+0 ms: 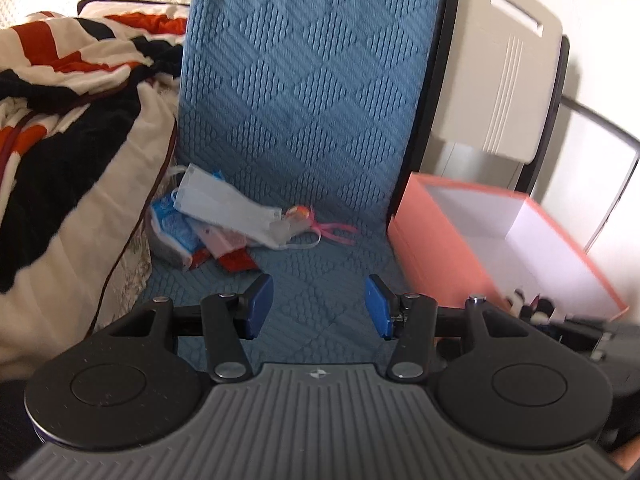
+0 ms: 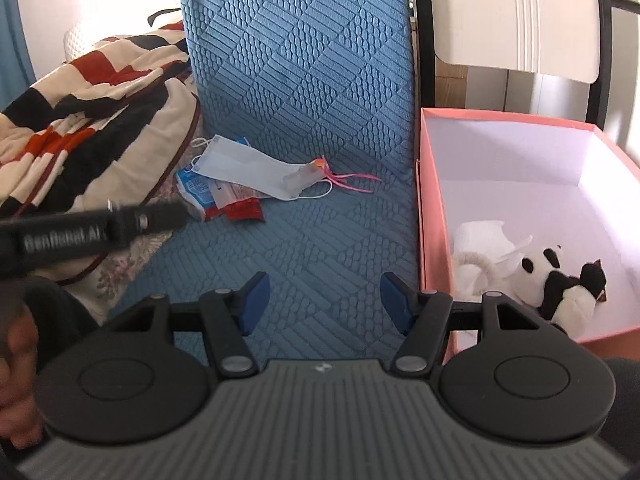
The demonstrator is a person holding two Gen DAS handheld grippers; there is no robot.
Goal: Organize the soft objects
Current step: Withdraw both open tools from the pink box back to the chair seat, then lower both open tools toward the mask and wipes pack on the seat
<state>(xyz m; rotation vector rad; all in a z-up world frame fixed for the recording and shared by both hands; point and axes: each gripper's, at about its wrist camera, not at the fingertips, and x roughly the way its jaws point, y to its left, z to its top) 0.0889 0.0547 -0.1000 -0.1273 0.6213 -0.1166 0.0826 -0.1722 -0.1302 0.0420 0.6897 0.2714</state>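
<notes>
A pale blue face mask [image 1: 224,208] [image 2: 248,170] lies on the blue quilted cover [image 1: 312,120] [image 2: 304,240], over several small packets [image 1: 180,232] [image 2: 224,204] and beside a small toy with pink ribbons [image 1: 320,226] [image 2: 336,176]. My left gripper [image 1: 318,306] hovers open over the cover, short of the pile, with nothing between its blue pads. My right gripper [image 2: 324,300] is open and empty too, just left of the pink box [image 1: 480,240] [image 2: 436,216]. Inside the box lie a panda plush [image 2: 560,280] and white soft items [image 2: 480,252].
A red, black and cream blanket [image 1: 60,120] [image 2: 80,120] is heaped to the left. A white chair back with a black frame [image 1: 500,80] [image 2: 520,12] stands behind the box. The left tool's black body [image 2: 88,232] and a hand [image 2: 16,360] cross the right wrist view's left side.
</notes>
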